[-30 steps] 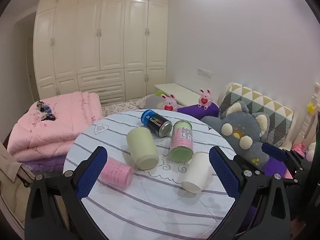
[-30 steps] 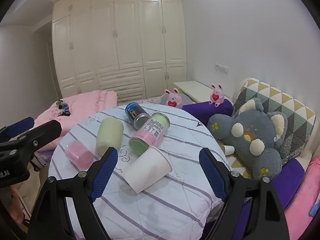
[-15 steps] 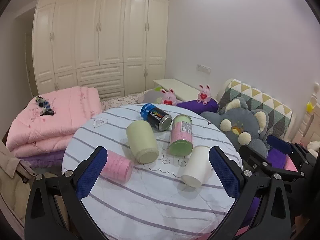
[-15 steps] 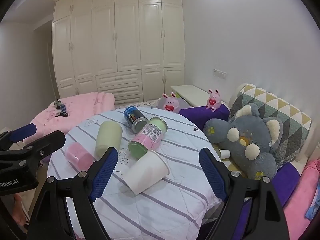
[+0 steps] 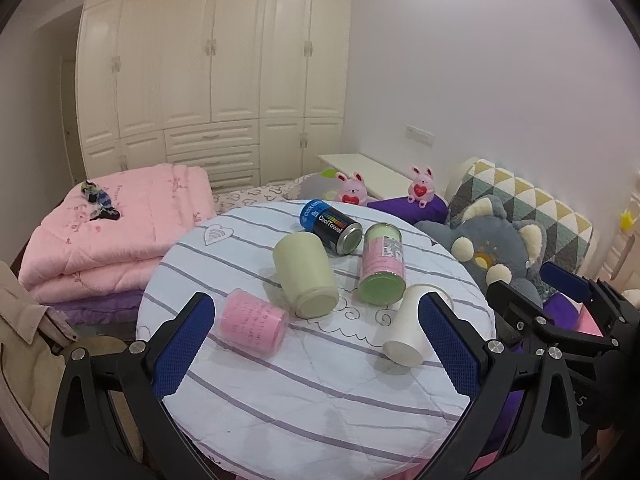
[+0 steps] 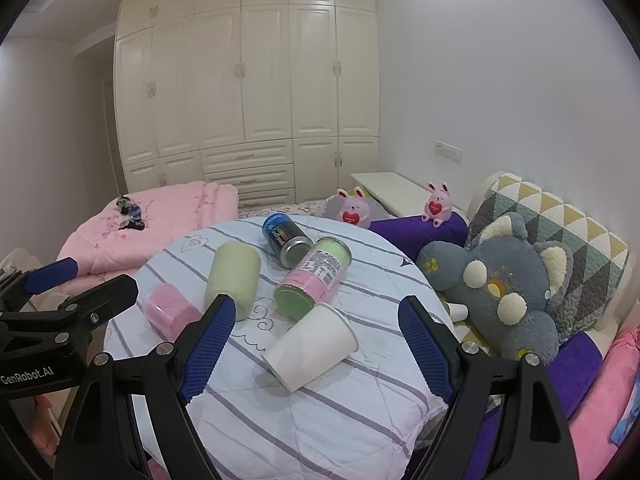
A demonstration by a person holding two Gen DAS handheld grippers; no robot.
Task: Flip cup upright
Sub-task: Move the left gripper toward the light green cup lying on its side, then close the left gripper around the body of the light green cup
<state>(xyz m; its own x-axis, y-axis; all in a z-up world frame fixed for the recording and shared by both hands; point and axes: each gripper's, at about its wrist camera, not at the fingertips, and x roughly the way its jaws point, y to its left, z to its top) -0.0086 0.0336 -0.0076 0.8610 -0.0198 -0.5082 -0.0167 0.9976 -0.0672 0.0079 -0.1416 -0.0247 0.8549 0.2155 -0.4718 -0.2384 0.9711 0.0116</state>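
Both claws wide open, holding nothing, touching nothing. Left gripper (image 5: 316, 344) hangs above near edge of table, blue textured pads far apart; the pink cup and white cup sit between them in view. Right gripper (image 6: 316, 348) same: jaws spread w/ the white cup framed between, not touching. Each gripper also shows in the other's cam, off to the side.

Task thing: white paper cup (image 6: 310, 346), on its side near front-right of round table (image 5: 320, 392), mouth pointing away towards the green-capped canister, base towards cams. Smooth, tapered, rolled rim.

Table covered w/ quilted white cloth, grey-purple stripes, some doodle swirls.

Count on table, 5 items, all lying down:
- 1 white paper cup
- 1 pale green cup (image 5: 306, 276), matte, cylinder-ish
- 1 pink cup (image 5: 254, 328), translucent-looking, faint print
- 1 dark can (image 5: 330, 226), blue top, metal end, "CoolTowel" label
- 1 canister (image 5: 382, 268), pink label, green ends

Around: 2 pink bunny toys, 1 grey plush (image 6: 504, 284), fuzzy; folded pink quilt (image 5: 116, 232); triangle-pattern quilted cushion.
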